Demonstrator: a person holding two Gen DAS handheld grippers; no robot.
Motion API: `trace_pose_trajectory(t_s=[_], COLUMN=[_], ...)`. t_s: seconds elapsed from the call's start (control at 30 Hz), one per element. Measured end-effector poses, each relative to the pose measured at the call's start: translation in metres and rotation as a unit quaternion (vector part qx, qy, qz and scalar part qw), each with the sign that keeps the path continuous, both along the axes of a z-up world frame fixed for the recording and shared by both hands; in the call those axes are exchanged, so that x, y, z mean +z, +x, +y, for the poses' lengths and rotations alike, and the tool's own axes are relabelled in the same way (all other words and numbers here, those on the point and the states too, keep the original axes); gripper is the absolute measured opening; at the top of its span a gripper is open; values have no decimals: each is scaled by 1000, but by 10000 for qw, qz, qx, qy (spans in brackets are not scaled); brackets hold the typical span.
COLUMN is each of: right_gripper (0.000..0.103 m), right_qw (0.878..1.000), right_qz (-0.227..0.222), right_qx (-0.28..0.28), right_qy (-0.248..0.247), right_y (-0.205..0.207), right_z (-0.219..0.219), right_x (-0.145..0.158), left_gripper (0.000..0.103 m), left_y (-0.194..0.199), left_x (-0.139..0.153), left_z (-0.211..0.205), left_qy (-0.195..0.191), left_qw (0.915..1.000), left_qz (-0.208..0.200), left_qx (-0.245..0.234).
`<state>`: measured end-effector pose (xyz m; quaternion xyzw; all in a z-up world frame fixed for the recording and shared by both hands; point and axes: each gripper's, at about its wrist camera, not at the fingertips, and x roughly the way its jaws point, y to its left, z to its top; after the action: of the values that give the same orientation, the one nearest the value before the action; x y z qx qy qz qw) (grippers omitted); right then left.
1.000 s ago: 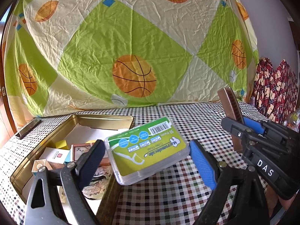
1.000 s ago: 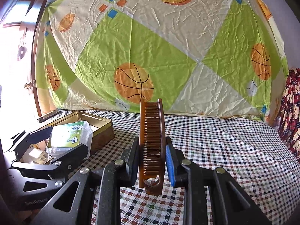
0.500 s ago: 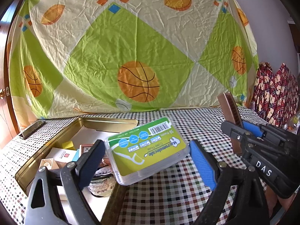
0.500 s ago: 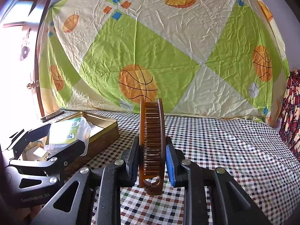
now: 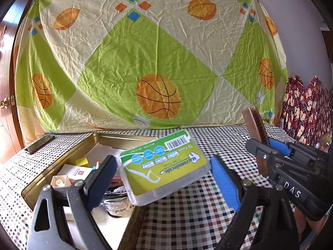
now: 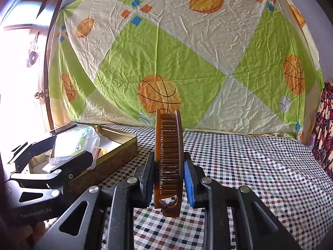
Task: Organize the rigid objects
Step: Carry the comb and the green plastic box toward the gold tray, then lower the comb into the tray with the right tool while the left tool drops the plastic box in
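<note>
Now | left gripper (image 5: 162,177) grasps floss box (image 5: 164,166) above tin (image 5: 116,135) | right gripper (image 6: 169,174) clenches upright comb (image 6: 169,156)

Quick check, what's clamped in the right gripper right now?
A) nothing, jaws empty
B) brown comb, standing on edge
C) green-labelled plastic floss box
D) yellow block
B: in the right wrist view the right gripper is shut on the brown comb, which stands on edge between the pads, while the floss box sits in the left gripper over the tin.
</note>
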<state>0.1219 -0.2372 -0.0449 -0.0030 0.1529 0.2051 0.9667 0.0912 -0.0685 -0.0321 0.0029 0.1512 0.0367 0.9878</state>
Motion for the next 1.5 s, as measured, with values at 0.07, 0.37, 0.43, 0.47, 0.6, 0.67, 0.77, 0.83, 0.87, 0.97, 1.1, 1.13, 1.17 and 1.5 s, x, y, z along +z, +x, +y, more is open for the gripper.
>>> trace_pose_trajectory(t_s=[0.07, 0.37, 0.43, 0.47, 0.6, 0.67, 0.77, 0.83, 0.87, 0.97, 1.1, 1.13, 1.17, 1.5], right_gripper=[27, 27, 27, 27, 27, 27, 27, 27, 27, 27, 27, 27, 27, 27], right_qw=[10000, 10000, 10000, 10000, 9999, 9998, 9997, 9995, 9995, 9994, 9993, 9992, 9991, 9977], right_qz=[-11, -59, -54, -41, -19, -2, 22, 27, 29, 31, 81, 107, 130, 263], right_qx=[6, 34, 69, 84, 144, 188, 257, 302, 317, 336, 357, 374, 393, 618], right_qy=[-6, -3, 1, 7, 22, 26, -12, -39, -49, -45, 9, 22, 40, -67], right_y=[-1, -6, -7, -7, -8, -9, -9, -10, -10, -10, -9, -8, -8, -1], right_z=[1, 8, 10, 11, 17, 21, 27, 31, 33, 36, 38, 39, 39, 61], right_x=[0, 2, 2, 2, 1, 1, 1, 1, 0, 1, 0, 0, 0, -1], left_gripper=[92, 92, 92, 92, 92, 92, 92, 92, 92, 92, 92, 92, 92, 92], left_y=[-2, -9, -10, -11, -16, -18, -19, -20, -20, -24, -28, -29, -29, -27], left_x=[1, 2, 2, 3, 4, 5, 5, 6, 6, 7, 9, 9, 10, 11], left_z=[2, 10, 12, 13, 17, 20, 24, 27, 28, 31, 37, 38, 40, 62], left_qy=[-13, -135, -162, -164, -160, -167, -187, -211, -219, -262, -246, -253, -276, -383], left_qw=[10000, 9998, 9997, 9996, 9994, 9993, 9992, 9991, 9990, 9986, 9979, 9979, 9978, 9976], left_qz=[-36, -147, -159, -171, -246, -279, -283, -293, -303, -378, -494, -496, -494, -380], left_qx=[8, 80, 109, 128, 160, 174, 199, 213, 226, 253, 325, 344, 350, 441])
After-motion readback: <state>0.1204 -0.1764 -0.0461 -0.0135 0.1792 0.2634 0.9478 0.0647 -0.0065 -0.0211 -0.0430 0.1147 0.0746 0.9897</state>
